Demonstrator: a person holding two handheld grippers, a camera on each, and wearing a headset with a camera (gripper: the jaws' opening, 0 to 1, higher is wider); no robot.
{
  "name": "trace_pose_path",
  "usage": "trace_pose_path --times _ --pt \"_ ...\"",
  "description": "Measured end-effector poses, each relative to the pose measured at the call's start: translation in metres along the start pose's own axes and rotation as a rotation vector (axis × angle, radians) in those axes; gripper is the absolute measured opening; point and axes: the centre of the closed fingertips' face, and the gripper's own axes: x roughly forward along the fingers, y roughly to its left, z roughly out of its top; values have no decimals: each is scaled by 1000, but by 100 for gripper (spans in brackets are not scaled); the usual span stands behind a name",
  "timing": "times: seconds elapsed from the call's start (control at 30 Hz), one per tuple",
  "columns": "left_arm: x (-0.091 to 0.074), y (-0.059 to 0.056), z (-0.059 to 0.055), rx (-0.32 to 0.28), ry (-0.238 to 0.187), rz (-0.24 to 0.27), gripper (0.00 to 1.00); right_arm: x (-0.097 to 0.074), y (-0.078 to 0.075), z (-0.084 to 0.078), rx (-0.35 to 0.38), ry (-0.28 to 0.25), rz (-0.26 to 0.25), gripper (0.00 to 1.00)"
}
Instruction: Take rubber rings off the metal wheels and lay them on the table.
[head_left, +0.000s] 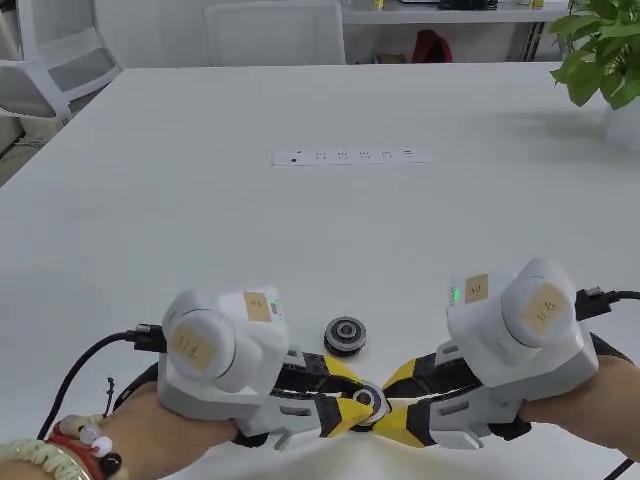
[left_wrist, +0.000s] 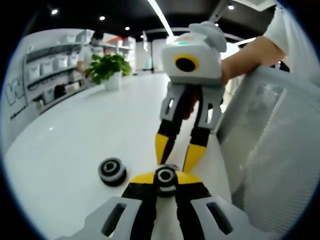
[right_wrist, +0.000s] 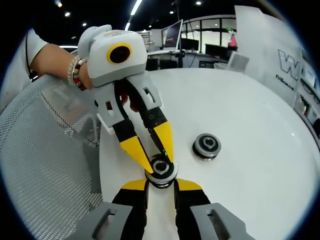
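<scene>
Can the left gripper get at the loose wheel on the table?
Probably not yet: the path is bare, but the left gripper is shut on the held wheel; the loose wheel lies apart.

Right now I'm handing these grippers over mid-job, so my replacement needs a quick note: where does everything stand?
Left gripper: shut on the held wheel, near the table's front edge.
Right gripper: shut on the same wheel from the opposite side.
Second wheel: lies on the table just beyond the grippers, untouched.
Done: nothing yet; both wheels look to have their black rings on.
Left: strip both rings and lay them on the table.
</scene>
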Motion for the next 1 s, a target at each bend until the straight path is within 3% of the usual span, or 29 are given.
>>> trace_pose_path --times 0.2,0.47,0.6,0.73,0.9,1.0 --pt "0 -1 0 4 -1 -4 14 -3 0 -2 72 -16 26 16" --pt "0 -1 0 5 -1 -3 14 -3 1 -3 69 -10 28 12" --pt "0 -1 0 5 -1 -3 14 -4 4 -3 125 -16 48 13" --pt "0 -1 0 5 -1 -3 14 -4 3 -3 104 -17 36 13" --pt "0 -1 0 5 -1 -3 14 -2 3 2 80 -28 25 23" --pt "0 -1 0 5 -2 -3 14 -1 0 2 53 -28 6 22"
